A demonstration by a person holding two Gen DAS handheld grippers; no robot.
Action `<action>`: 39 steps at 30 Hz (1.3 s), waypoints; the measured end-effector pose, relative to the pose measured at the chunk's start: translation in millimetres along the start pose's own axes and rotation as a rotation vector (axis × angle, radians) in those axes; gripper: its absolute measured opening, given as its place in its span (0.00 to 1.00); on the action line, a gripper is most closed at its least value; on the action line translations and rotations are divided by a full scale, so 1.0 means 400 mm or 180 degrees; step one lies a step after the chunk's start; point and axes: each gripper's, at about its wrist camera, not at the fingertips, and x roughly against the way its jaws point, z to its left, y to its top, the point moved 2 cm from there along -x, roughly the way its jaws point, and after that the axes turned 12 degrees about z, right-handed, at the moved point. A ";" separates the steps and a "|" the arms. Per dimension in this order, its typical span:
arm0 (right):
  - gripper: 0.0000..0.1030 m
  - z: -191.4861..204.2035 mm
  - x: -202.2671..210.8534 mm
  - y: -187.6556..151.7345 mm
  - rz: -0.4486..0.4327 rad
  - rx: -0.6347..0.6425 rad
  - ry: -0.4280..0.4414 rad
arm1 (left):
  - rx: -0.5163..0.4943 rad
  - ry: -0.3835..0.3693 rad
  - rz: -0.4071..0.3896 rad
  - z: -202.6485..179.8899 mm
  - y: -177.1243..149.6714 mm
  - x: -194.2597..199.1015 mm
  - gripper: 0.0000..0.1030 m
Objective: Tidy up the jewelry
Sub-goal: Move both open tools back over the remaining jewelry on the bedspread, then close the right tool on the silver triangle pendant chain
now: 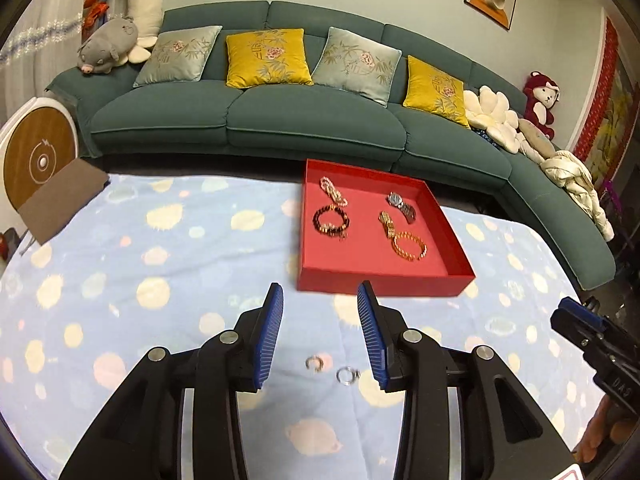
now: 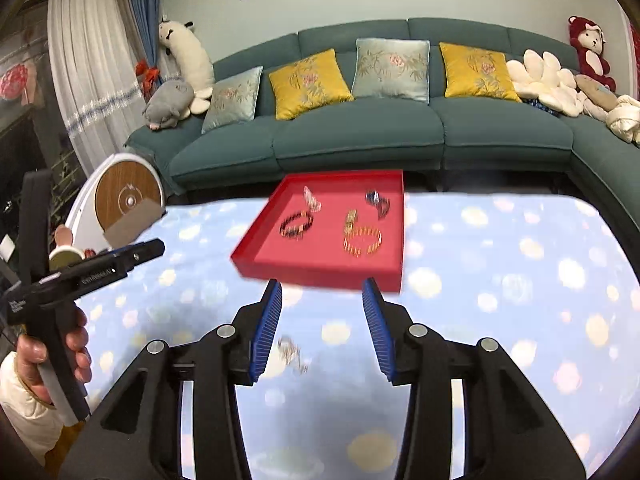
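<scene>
A red tray (image 1: 384,280) sits on the blue spotted cloth and holds a pink bead bracelet (image 1: 333,191), a dark bead bracelet (image 1: 330,222), a watch (image 1: 401,204), a gold clasp piece (image 1: 387,223) and a gold bracelet (image 1: 409,245). Two small silver rings (image 1: 314,362) (image 1: 347,375) lie on the cloth between my left gripper's fingers. My left gripper (image 1: 320,300) is open and empty above them. My right gripper (image 2: 322,294) is open and empty just before the tray (image 2: 320,270). The rings (image 2: 292,354) show blurred there.
A teal sofa (image 1: 280,120) with cushions and plush toys runs behind the table. A round wood-faced device (image 1: 38,158) and a brown card (image 1: 64,204) stand at the left. The right gripper's body (image 1: 592,340) shows at the right edge; the left gripper's body (image 2: 80,276) shows at the left.
</scene>
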 end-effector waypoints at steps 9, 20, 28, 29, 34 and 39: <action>0.40 0.016 -0.063 -0.158 0.0306 0.0051 -0.0109 | 0.0092 0.0053 0.0303 0.007 -0.171 -0.069 0.36; 0.40 0.067 -0.228 -0.163 0.0614 0.0256 -0.0059 | 0.0160 -0.0010 0.0373 0.013 -0.174 -0.145 0.35; 0.40 0.088 -0.327 -0.145 0.0789 0.0311 -0.0069 | 0.0142 0.0003 0.0406 0.019 -0.168 -0.148 0.35; 0.40 0.089 -0.333 -0.142 0.0794 0.0319 -0.0077 | 0.0150 -0.0005 0.0409 0.022 -0.167 -0.147 0.35; 0.40 0.099 -0.365 -0.136 0.0850 0.0352 -0.0159 | 0.0201 -0.0066 0.0404 0.031 -0.163 -0.142 0.35; 0.27 0.108 -0.374 -0.140 0.0848 0.0442 -0.0269 | 0.0218 -0.0119 0.0397 0.030 -0.164 -0.140 0.35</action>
